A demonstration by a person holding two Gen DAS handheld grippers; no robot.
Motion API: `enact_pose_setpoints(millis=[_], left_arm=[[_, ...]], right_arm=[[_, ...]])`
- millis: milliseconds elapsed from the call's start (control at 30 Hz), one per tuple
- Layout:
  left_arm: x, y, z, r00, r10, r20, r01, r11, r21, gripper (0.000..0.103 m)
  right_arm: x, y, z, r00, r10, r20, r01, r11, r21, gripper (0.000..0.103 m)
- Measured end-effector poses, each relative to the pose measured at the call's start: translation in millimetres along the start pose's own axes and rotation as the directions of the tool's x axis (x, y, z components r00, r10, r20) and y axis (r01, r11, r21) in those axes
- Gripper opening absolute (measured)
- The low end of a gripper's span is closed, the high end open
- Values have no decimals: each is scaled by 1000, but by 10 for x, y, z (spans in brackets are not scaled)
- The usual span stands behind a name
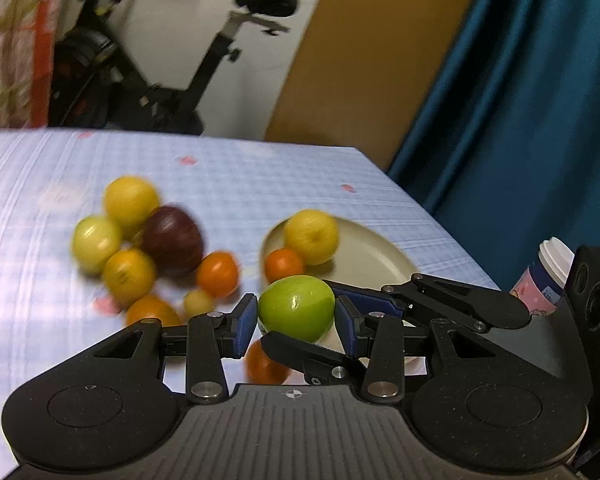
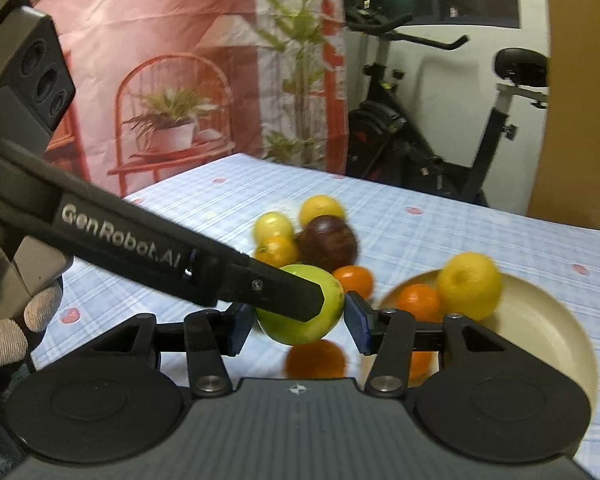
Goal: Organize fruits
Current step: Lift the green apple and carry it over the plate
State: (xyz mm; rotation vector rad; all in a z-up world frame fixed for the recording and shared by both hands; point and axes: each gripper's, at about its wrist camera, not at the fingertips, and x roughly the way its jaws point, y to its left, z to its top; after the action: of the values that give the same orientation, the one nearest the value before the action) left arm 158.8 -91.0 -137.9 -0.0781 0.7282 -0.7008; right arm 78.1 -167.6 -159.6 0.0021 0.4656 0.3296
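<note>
A green apple (image 1: 296, 306) (image 2: 300, 320) hangs above the checked tablecloth (image 1: 228, 184), held from two sides. My left gripper (image 1: 296, 326) is shut on it, blue pads at its left and right. My right gripper (image 2: 300, 328) is shut on the same apple, and its black fingers (image 1: 312, 356) cross in from the right. One left finger (image 2: 260, 284) lies across the apple's top. A beige plate (image 1: 376, 240) (image 2: 540, 320) holds a yellow apple (image 1: 311, 236) (image 2: 470, 286) and an orange (image 1: 283, 265) (image 2: 418, 302). Another orange (image 1: 264, 364) (image 2: 316, 358) lies below the grippers.
A pile of yellow fruits, oranges and a dark red apple (image 1: 172, 242) (image 2: 328, 244) lies left of the plate. A lidded cup (image 1: 544, 276) stands at the right table edge. Behind are an exercise bike (image 1: 204, 72), a blue curtain (image 1: 520, 120) and a gloved hand (image 2: 4, 332).
</note>
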Motion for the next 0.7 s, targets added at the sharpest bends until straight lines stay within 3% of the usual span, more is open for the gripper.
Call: enact_pose_setpoints(millis=[367, 700], left_arm=[[594, -404, 325, 997, -60, -46, 63, 995, 74, 45], [1004, -444, 341, 993, -32, -117, 43, 995, 94, 45]], right_arm=[[-204, -651, 51, 993, -119, 7, 117, 989, 89, 51], [-21, -983, -33, 989, -135, -63, 142, 980, 141, 51]])
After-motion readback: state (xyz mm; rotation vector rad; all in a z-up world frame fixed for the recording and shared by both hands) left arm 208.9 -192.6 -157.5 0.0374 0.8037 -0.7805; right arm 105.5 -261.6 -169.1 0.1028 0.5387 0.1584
